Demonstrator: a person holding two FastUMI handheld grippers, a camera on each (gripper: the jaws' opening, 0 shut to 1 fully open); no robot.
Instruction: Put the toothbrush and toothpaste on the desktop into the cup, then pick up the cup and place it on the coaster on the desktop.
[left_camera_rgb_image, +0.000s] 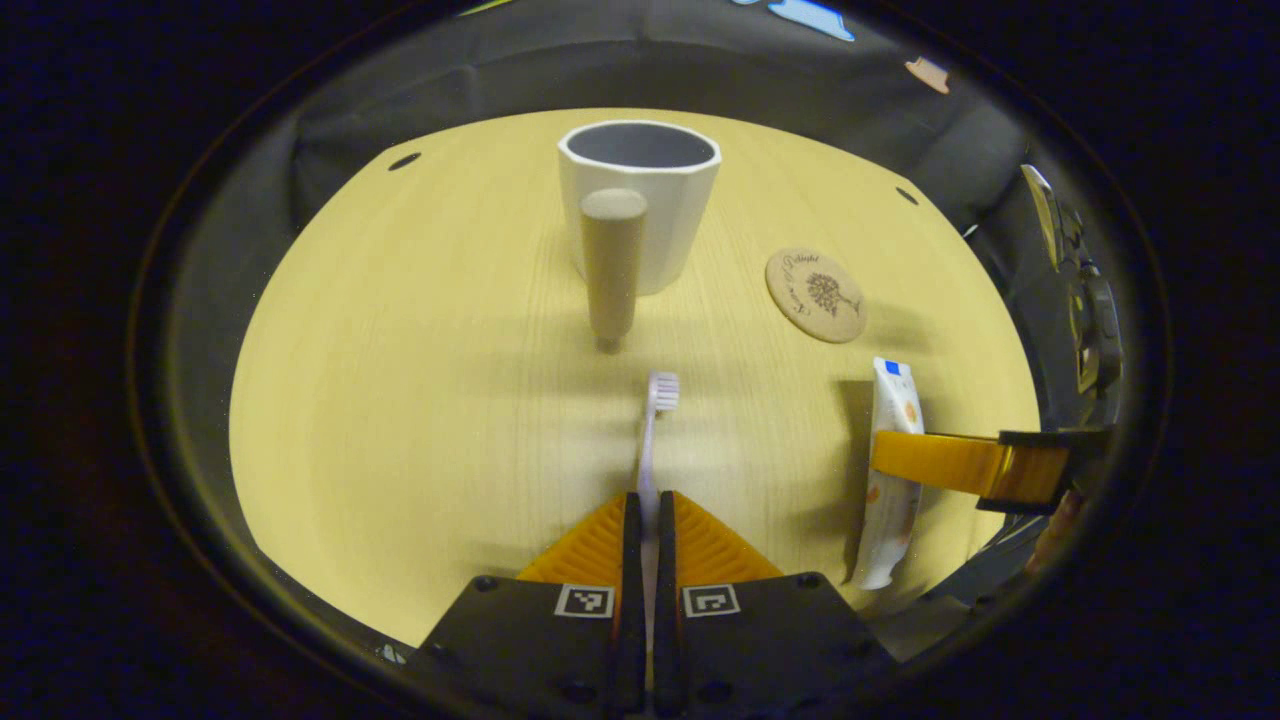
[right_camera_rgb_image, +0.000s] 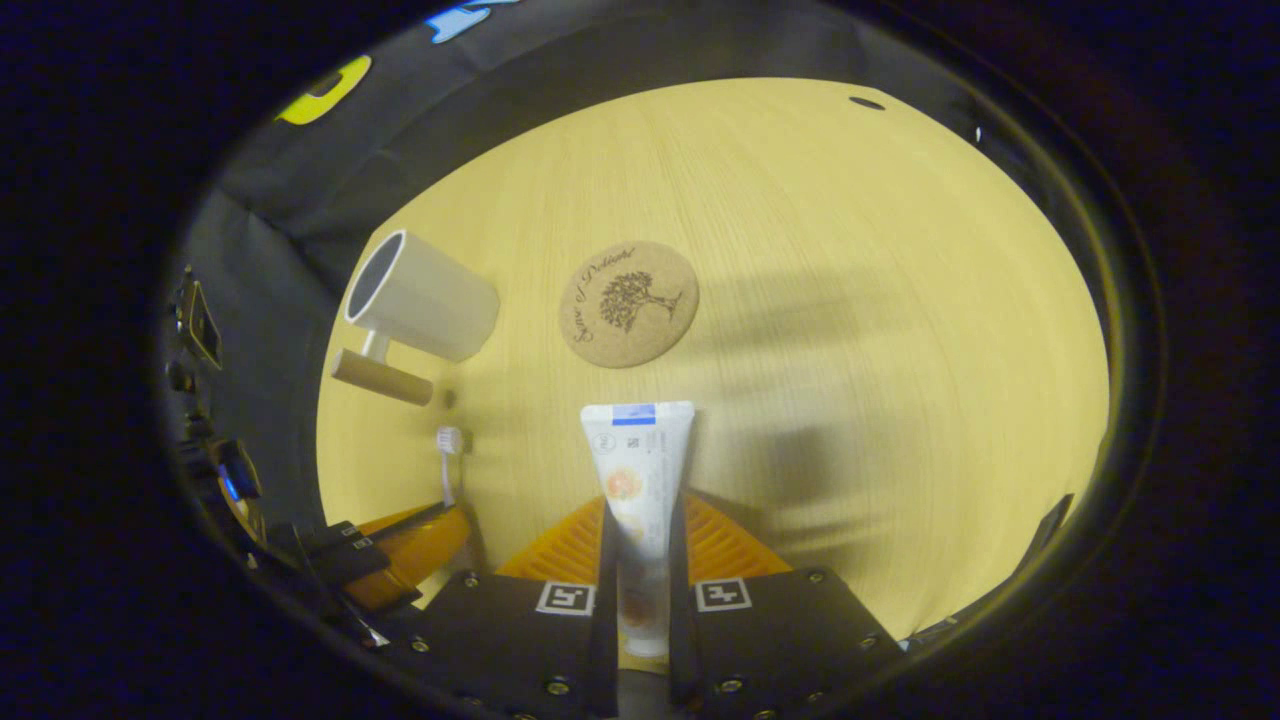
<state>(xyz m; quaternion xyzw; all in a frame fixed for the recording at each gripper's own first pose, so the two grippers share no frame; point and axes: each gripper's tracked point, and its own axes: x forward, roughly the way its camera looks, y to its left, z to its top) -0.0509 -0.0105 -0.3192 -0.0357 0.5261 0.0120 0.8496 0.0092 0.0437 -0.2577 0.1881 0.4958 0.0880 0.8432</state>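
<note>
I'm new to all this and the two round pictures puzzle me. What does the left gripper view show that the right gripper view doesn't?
Left gripper view alone: looking down its own fingers, shut on the toothbrush, with the cup's wooden handle facing the camera.

Right gripper view alone: looking down its own fingers, shut on the toothpaste, with the cup's mouth turned away to the left.

Both: the desktop, cup, coaster, toothbrush, toothpaste, and the other hand-held gripper at the edge.

Desktop (left_camera_rgb_image: 420, 380): pale yellow wood-grain surface with small dark holes (left_camera_rgb_image: 404, 161) near its far corners, soft shadows lying across it. Booth wall (left_camera_rgb_image: 560, 70): black cloth behind and beside the desktop, apparently draped in loose folds; lighting warm and dim.
</note>
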